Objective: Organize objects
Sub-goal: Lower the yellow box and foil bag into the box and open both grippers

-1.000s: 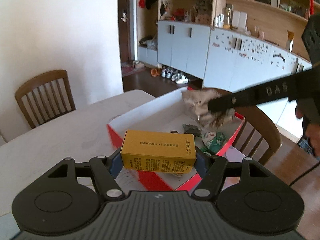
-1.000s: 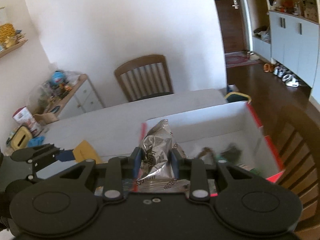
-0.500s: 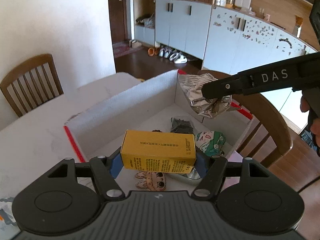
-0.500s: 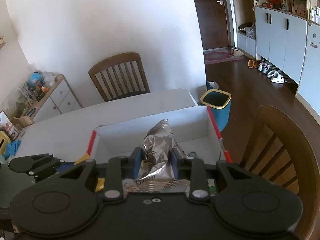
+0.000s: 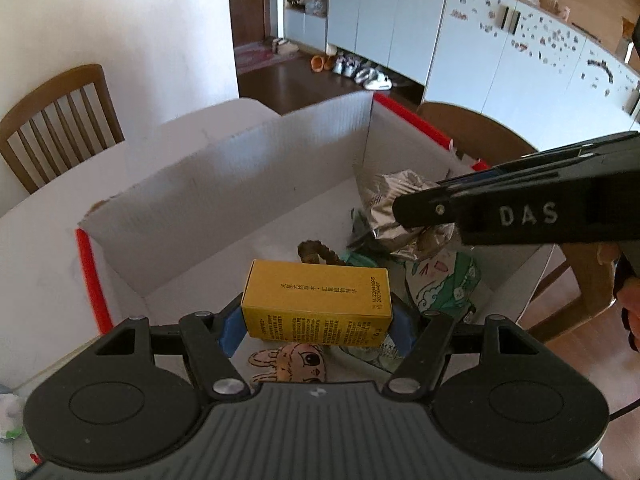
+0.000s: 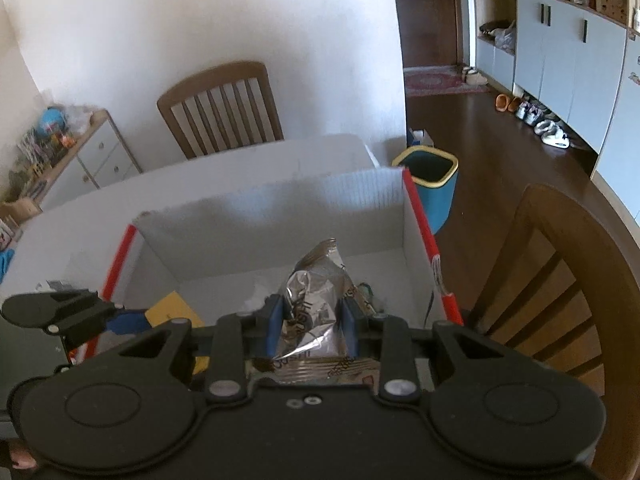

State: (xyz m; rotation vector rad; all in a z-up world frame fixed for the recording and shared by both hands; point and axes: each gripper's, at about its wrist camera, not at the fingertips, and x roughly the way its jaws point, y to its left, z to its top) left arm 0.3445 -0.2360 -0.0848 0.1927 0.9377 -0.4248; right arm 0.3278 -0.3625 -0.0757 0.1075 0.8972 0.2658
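Note:
A yellow carton [image 5: 316, 304] with dark print lies crosswise in my left gripper [image 5: 317, 326], whose blue pads are shut on its two ends; it hangs over the near part of a white cardboard box [image 5: 224, 184] with red edges. My right gripper [image 6: 313, 320] is shut on a crinkled silver foil packet [image 6: 316, 300] and holds it above the same box [image 6: 280, 216]. In the left wrist view that gripper [image 5: 416, 212] reaches in from the right with the foil packet [image 5: 390, 200]. The yellow carton [image 6: 170, 312] shows at lower left in the right wrist view.
Inside the box lie a green patterned packet [image 5: 440, 280], a rabbit-face item [image 5: 292, 364] and a brown item [image 5: 316, 250]. The box stands on a white table [image 5: 44, 248]. Wooden chairs [image 6: 224, 108] [image 6: 560, 264] stand at the table, and a blue bin [image 6: 432, 184] sits on the floor.
Both grippers have sunk and moved forward over the box, each keeping its load. The box's inside and its contents now fill more of both views.

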